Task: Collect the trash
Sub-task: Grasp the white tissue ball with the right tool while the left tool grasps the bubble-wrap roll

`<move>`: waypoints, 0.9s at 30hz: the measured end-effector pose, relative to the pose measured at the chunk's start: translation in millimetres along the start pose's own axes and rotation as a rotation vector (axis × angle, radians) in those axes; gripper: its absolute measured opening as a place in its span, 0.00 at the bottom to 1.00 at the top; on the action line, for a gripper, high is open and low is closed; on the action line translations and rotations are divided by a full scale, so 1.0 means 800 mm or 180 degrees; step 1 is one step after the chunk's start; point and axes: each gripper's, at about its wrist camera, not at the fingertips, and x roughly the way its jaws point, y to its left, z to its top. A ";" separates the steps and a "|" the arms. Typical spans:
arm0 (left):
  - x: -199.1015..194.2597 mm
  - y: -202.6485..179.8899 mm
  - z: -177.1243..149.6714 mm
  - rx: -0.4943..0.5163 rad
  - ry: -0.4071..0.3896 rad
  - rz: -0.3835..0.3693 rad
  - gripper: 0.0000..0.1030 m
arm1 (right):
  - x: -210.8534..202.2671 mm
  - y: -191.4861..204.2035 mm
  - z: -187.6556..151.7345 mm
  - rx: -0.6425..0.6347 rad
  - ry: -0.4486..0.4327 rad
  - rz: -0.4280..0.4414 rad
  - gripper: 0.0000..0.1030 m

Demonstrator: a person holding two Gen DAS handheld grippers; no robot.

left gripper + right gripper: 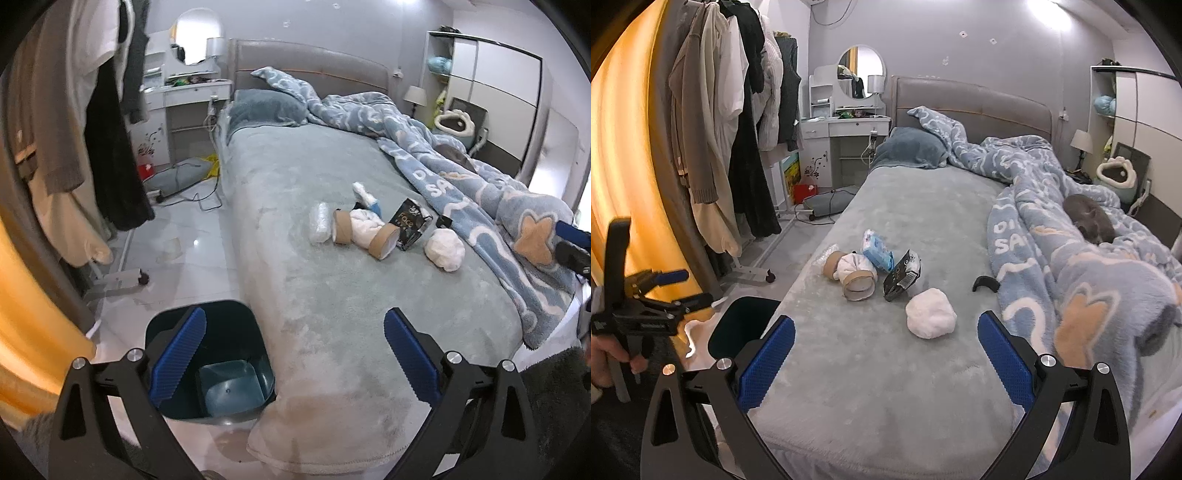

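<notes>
Both tools hang at the foot of the grey-green plush bed [886, 369], jaws spread wide and carrying nothing: the left gripper [295, 354] sits over the dark teal plastic bin [221, 369] that stands on the floor against the bed's near corner, and the right gripper [886, 354] faces straight up the mattress. The trash lies in a loose cluster on the bed's middle, on the bin side of the rumpled blue-and-white fleece blanket [1052, 229]. Nearest the foot is a crumpled white tissue ball [931, 312]; beyond it a black glossy wrapper [901, 277], two brown cardboard tubes [858, 286] with a white wad of paper [855, 266] between them, a light blue tissue pack [877, 253], and a clear plastic wrap piece [319, 221] on the bed's bin side. The sensible first pick appears to be the tissue ball, since it stands apart from the rest and lies closest to the right gripper. It looks soft, so the fingers should straddle it fully and press into the plush a little before closing, or it may roll away. The bin seems empty and open-topped, so a drop from above its mouth should do. A grey cat [1089, 218] lies on the blanket; keep the sweep clear of it.
</notes>
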 end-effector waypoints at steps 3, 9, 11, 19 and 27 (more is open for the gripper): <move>0.003 -0.002 0.010 0.0089 -0.0056 -0.0061 0.95 | 0.025 -0.011 -0.005 0.0062 0.0034 0.0115 0.97; 0.030 0.014 0.019 0.0047 -0.0061 -0.0169 0.87 | 0.084 -0.022 -0.014 -0.0015 0.0229 0.0061 0.90; 0.041 0.017 0.019 0.0066 -0.0045 -0.0201 0.86 | 0.103 -0.026 -0.016 -0.0012 0.0310 0.0065 0.88; 0.103 0.040 0.048 0.0103 0.0019 -0.0312 0.78 | 0.168 -0.052 -0.007 -0.0108 0.0530 0.0002 0.85; 0.156 0.051 0.082 0.0061 0.0122 -0.0448 0.77 | 0.205 -0.053 -0.014 -0.0312 0.0763 -0.0056 0.84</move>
